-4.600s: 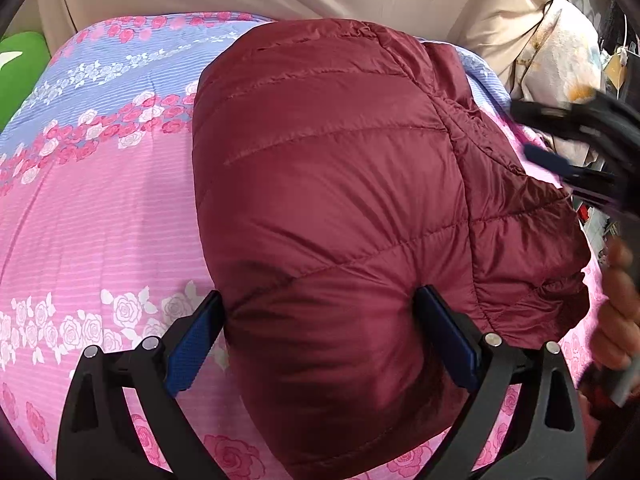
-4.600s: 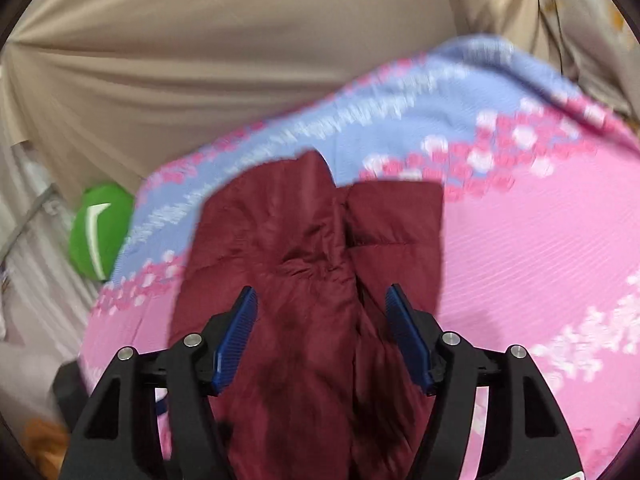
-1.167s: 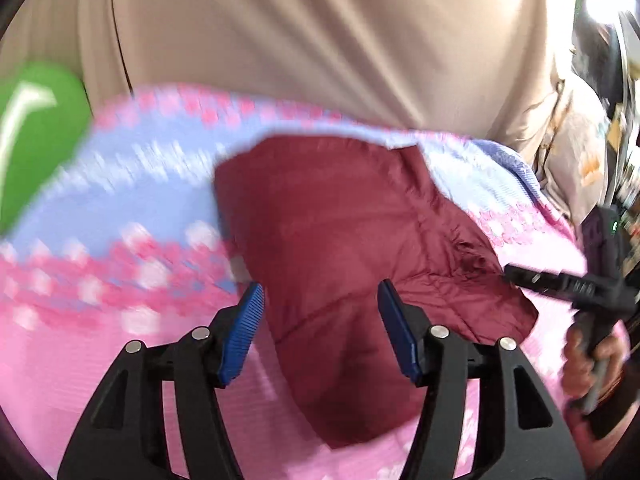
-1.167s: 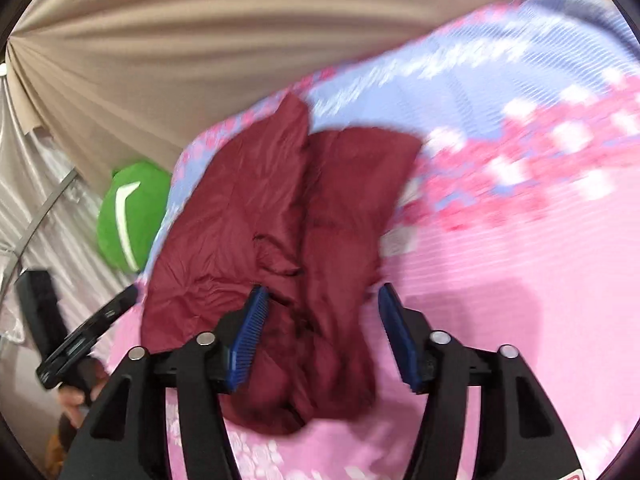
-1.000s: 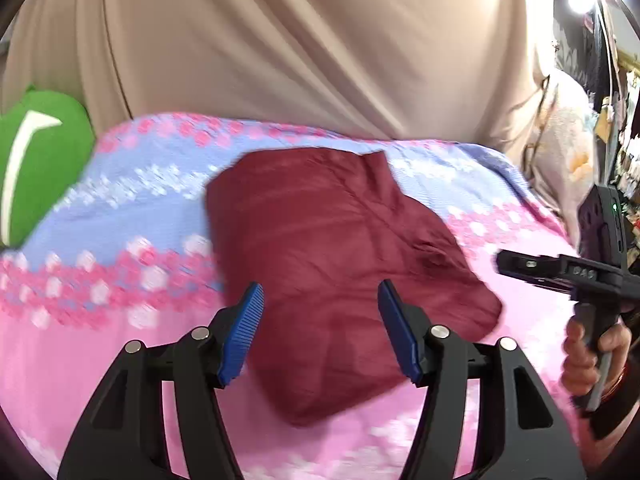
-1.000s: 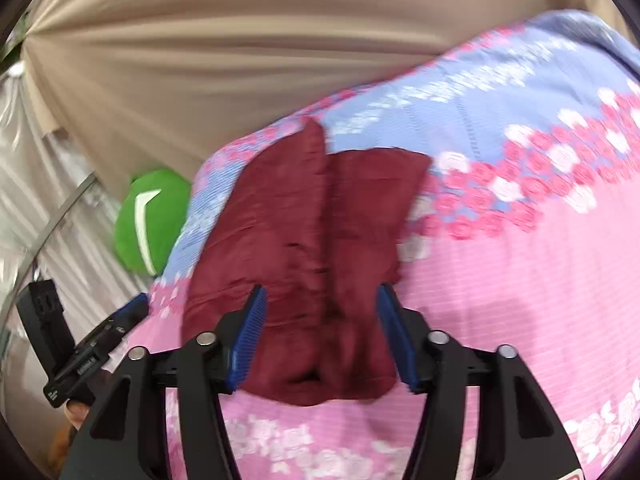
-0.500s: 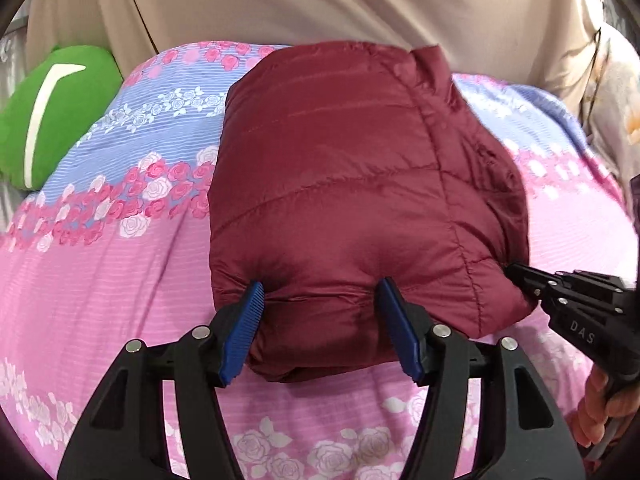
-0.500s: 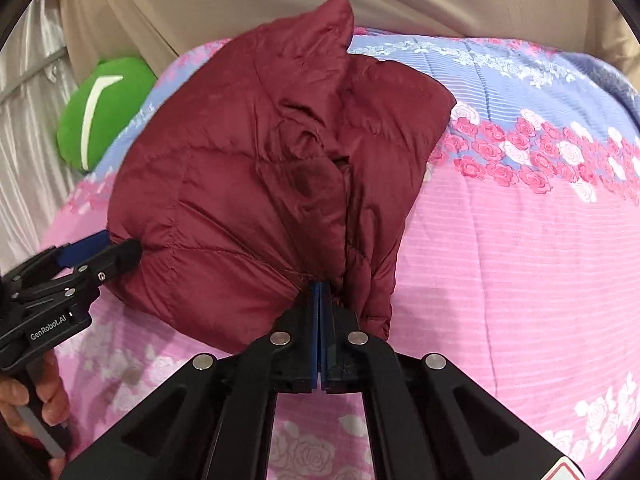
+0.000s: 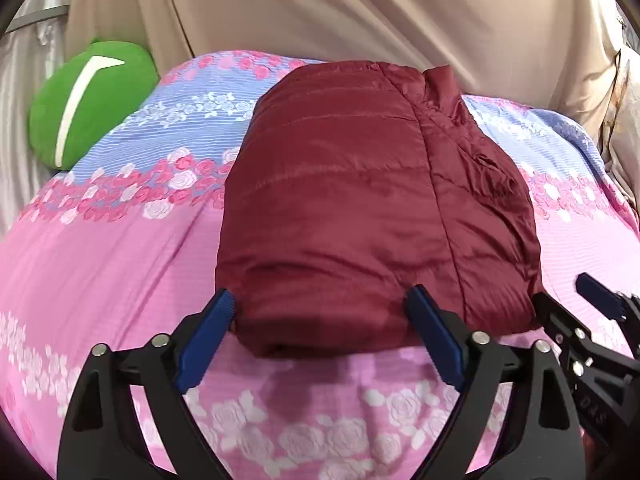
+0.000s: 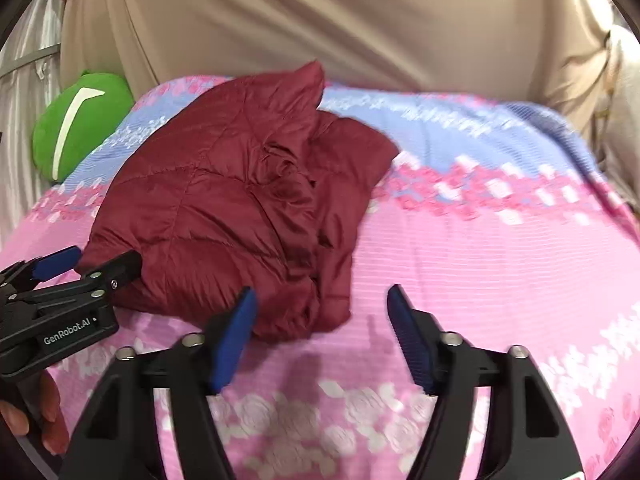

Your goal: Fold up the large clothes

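Note:
A maroon puffer jacket [image 9: 360, 200] lies folded into a thick bundle on the pink and blue floral bed cover [image 9: 100, 264]. My left gripper [image 9: 320, 308] is at its near edge, jaws opening, with that edge between the blue pads and no grip on it. In the right wrist view the jacket [image 10: 224, 208] shows its rumpled side. My right gripper [image 10: 320, 308] is low over the bed cover at the jacket's near right corner, jaws opening, and only the tip of that corner reaches between the pads. Each gripper appears in the other's view: the right gripper [image 9: 576, 300], the left gripper [image 10: 88, 260].
A green plush cushion [image 9: 88, 100] sits at the back left of the bed. A beige curtain [image 9: 360, 8] hangs close behind the bed. Pale floral fabric [image 9: 624, 92] lies at the far right. A hand [image 10: 24, 416] holds the left gripper's handle.
Both grippers came down to the jacket's near edge. The right gripper shut at the jacket's corner half a second ago and has since opened and shifted right. The left jaws have spread wider.

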`<state>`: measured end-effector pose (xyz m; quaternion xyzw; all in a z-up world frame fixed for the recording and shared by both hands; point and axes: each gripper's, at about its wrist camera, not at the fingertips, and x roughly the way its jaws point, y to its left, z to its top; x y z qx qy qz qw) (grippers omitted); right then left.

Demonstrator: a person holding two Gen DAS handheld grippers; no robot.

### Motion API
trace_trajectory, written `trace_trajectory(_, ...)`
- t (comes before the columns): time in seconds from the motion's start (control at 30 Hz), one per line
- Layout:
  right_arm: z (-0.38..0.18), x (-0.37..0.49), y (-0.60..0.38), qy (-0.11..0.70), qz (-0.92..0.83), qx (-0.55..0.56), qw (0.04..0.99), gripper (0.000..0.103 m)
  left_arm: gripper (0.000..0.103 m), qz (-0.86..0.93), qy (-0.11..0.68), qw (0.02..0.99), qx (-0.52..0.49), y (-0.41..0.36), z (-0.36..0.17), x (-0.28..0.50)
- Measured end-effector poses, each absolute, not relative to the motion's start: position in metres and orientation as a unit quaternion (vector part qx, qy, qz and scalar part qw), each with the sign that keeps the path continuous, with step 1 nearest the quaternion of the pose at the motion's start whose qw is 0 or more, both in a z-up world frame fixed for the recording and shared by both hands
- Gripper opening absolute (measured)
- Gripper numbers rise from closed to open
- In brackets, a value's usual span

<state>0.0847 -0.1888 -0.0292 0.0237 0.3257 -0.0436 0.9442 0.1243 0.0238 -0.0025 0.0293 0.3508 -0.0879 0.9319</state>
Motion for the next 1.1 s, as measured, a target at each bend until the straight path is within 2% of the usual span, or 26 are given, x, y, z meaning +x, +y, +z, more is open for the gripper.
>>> trace_trajectory(0.27,-0.049,0.074,-0.185,0.371,-0.052,0.038,0.927,0.071,0.089,-0.081,0.383,0.92,0.019,0.02,-0.025,0.096)
trace_trajectory(1.1,-0.058,0.065,-0.178,0.383,-0.069,0.026,0.921,0.071,0.088,-0.026,0.374,0.925,0.056,0.011,-0.027,0.083)
